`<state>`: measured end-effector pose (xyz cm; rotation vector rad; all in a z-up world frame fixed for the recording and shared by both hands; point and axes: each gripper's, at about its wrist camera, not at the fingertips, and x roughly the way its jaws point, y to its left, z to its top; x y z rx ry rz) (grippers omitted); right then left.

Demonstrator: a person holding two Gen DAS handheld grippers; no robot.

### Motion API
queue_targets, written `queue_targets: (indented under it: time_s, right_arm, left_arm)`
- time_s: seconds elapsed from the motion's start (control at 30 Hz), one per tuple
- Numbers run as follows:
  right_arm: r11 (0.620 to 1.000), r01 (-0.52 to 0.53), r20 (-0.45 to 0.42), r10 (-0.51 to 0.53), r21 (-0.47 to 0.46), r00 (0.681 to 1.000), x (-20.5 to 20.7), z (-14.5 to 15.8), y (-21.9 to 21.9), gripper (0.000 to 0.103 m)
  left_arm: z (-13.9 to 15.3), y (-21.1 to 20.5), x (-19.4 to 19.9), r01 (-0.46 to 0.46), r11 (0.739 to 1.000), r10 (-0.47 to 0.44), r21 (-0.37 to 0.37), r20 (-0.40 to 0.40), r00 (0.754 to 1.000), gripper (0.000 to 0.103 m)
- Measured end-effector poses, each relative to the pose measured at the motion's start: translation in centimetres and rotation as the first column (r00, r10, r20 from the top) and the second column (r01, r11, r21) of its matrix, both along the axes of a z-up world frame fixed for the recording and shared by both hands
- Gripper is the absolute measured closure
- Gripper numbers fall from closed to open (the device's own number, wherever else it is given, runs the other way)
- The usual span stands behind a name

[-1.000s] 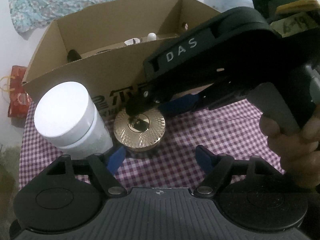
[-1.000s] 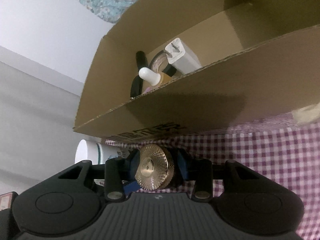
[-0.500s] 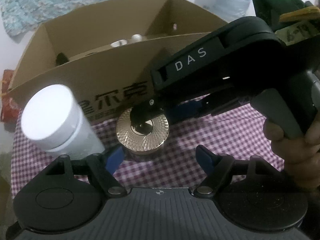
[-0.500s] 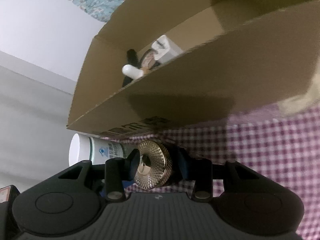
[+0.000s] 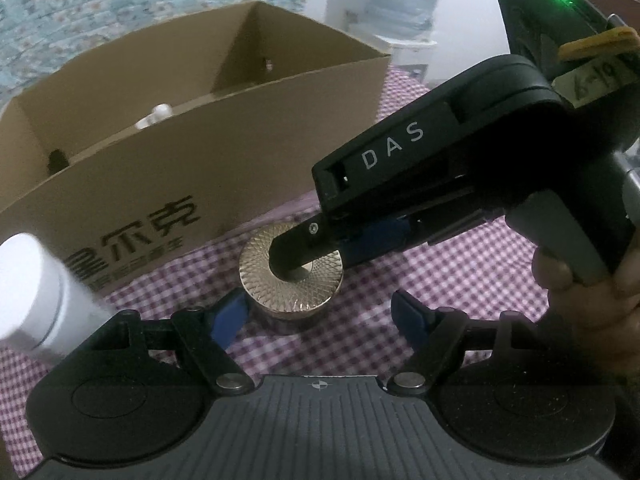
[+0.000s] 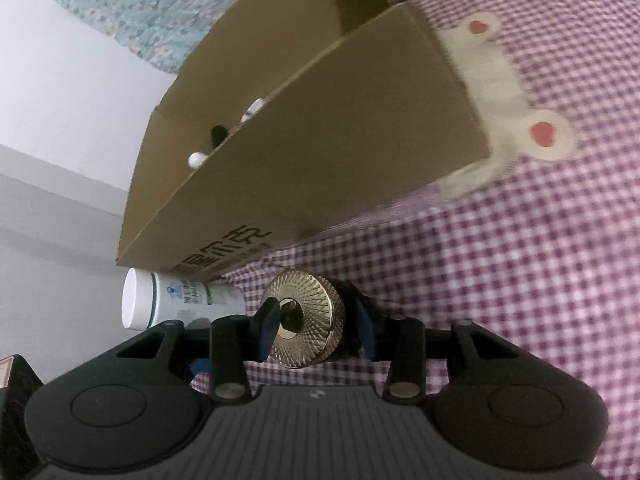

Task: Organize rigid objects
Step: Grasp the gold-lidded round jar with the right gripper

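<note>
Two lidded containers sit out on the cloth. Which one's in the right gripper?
The round gold jar with the textured lid: the right gripper is shut on it. The white plastic bottle with a white cap stands apart beside the cardboard box, ungripped.

Counter under purple-white checked cloth [image 5: 460,276]. On it: open brown cardboard box [image 5: 240,160], white cylindrical bottle [image 6: 176,300], round gold-lidded jar [image 5: 292,276] just before box.

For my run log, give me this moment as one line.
right tool: shut on round gold textured-lid jar | left tool: open, empty | jar: on checked cloth, before brown cardboard box
</note>
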<state>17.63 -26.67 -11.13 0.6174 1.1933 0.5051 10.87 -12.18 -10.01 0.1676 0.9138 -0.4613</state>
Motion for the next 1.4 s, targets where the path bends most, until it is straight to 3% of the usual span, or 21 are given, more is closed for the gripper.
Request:
queue_targets:
  time_s: [0.37, 1.4]
  right_arm:
    - [0.998, 0.065, -0.005, -0.065, -0.004, 0.998, -0.9, 0.0, -2.2, 0.058]
    - [0.994, 0.11, -0.007, -0.11, 0.018, 0.994, -1.2, 0.5, -4.2, 0.058]
  left_arm:
    - [0.0, -2.0, -0.3, 0.062, 0.998, -0.062, 0.002, 0.002, 0.998, 0.025]
    - [0.5, -1.4, -0.3, 0.042, 0.999, -0.042, 0.011, 0.009, 0.999, 0.024]
